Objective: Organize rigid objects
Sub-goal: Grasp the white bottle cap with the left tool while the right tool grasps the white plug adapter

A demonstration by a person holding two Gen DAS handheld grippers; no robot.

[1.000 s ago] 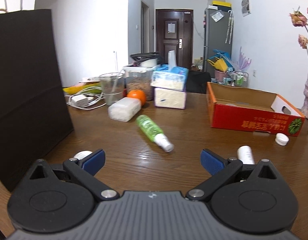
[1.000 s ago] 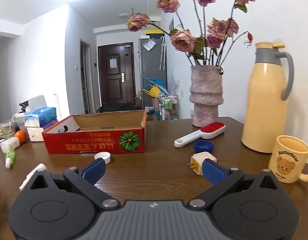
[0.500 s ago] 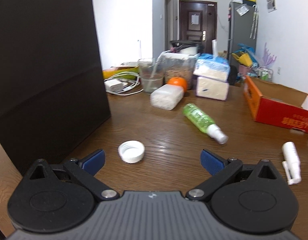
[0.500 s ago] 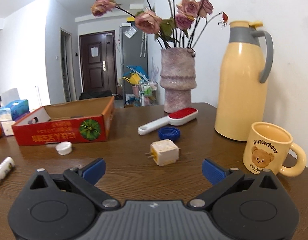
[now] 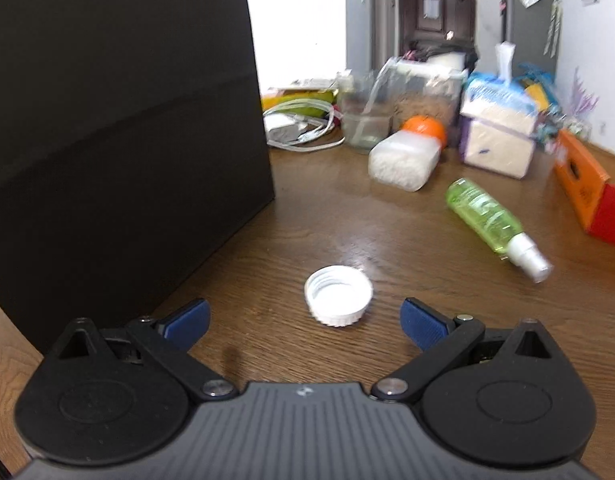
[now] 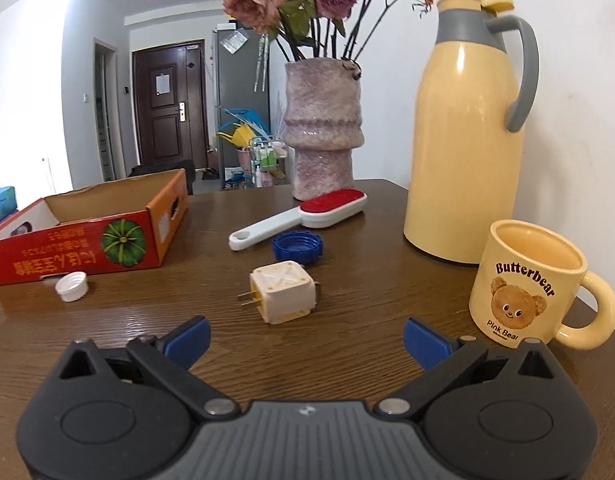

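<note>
In the left wrist view a white bottle cap (image 5: 338,295) lies open side up on the wooden table, just ahead of my open, empty left gripper (image 5: 305,324). A green spray bottle (image 5: 492,224) lies on its side to the right. In the right wrist view a cream plug adapter (image 6: 282,291) lies just ahead of my open, empty right gripper (image 6: 306,340). Beyond it are a blue cap (image 6: 297,245), a white lint brush with a red pad (image 6: 303,216) and a small white cap (image 6: 71,286). An open red cardboard box (image 6: 87,236) stands at the left.
A tall black box (image 5: 115,128) stands close on the left. Cables, a cup, an orange, a white jar (image 5: 403,160) and tissue packs crowd the back. A yellow mug (image 6: 535,284), a yellow thermos (image 6: 467,140) and a vase of dried roses (image 6: 321,136) stand at the right.
My left gripper has swung left and come nearer the white cap, now centred between its fingers. My right gripper has turned right and moved closer to the plug adapter.
</note>
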